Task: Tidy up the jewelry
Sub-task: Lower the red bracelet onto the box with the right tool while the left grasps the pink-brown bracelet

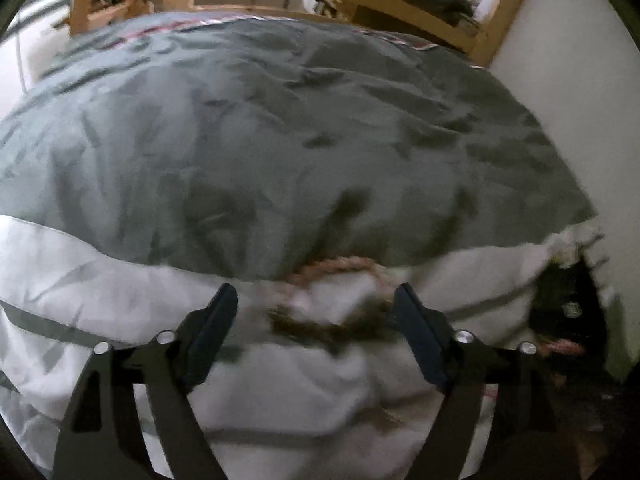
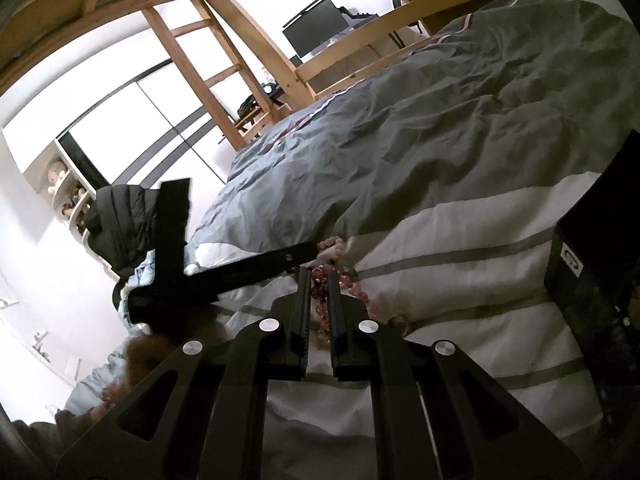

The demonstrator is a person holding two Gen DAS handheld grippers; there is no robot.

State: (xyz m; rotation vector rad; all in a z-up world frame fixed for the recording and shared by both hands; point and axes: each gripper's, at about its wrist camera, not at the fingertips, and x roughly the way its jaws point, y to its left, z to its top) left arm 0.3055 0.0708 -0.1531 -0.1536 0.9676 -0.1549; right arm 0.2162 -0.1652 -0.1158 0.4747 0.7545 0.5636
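Two claws over duvet – left claw released, right claw clenched on pink beads, black box beside

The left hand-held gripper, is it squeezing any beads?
No, the left hand-held gripper is wide open, and the beads just lie on the bedding between its fingers.

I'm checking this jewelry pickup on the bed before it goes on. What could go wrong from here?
1. The right gripper is shut on a pink bead strand whose rest trails onto the duvet; lifting may snag it.
2. The open left gripper straddles blurred strands on soft folds; closing could pinch fabric.
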